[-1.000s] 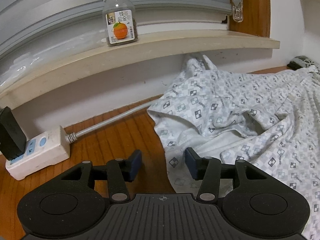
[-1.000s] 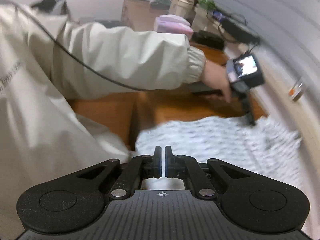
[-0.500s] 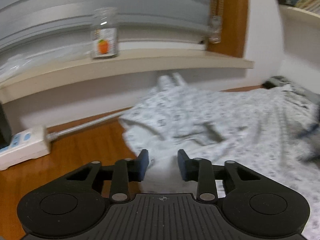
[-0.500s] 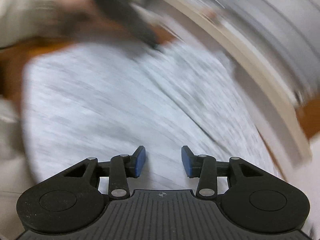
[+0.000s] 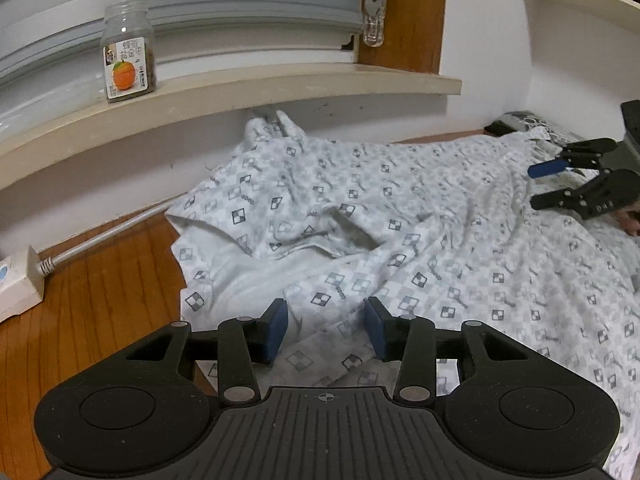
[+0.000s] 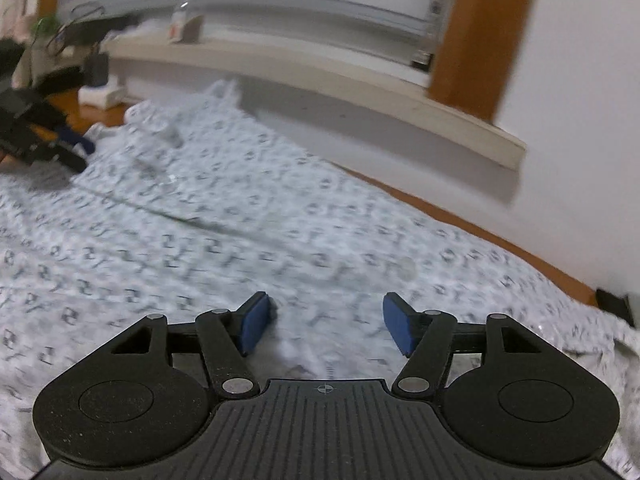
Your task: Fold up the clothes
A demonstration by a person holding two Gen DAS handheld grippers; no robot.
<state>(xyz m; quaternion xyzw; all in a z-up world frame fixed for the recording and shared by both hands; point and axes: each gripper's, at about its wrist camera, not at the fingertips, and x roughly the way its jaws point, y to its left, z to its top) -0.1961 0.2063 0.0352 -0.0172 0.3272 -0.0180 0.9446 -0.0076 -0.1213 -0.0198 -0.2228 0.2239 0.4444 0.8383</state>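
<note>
White checked-print cotton garment (image 5: 420, 216) spread rumpled over the brown wooden tabletop (image 5: 100, 280), one end bunched against the wall under the cream window ledge (image 5: 240, 92), inner white lining turned out near the left edge. Not folded flat as seen; creases and a raised ridge across the middle.

Left gripper (image 5: 326, 326) low over the near hem, blue pads parted, cloth lying between and beneath them but not pinched. Right gripper (image 6: 326, 328) over the other end of the garment, fingers likewise spread wide, nothing clasped; view blurred, so exact contact with the fabric unclear. Also visible at the far right of the left view (image 5: 576, 184), jaws apart.

Judged: both tools poised to take hold of edges. To do it well: pinch a single layer at the hem, not a bunched wad; grip at matching points on both ends; lift enough to shake out the ridge before laying any fold. Worth keeping clear of the white power strip (image 5: 16, 284) and glass jar with orange label (image 5: 128, 66).
</note>
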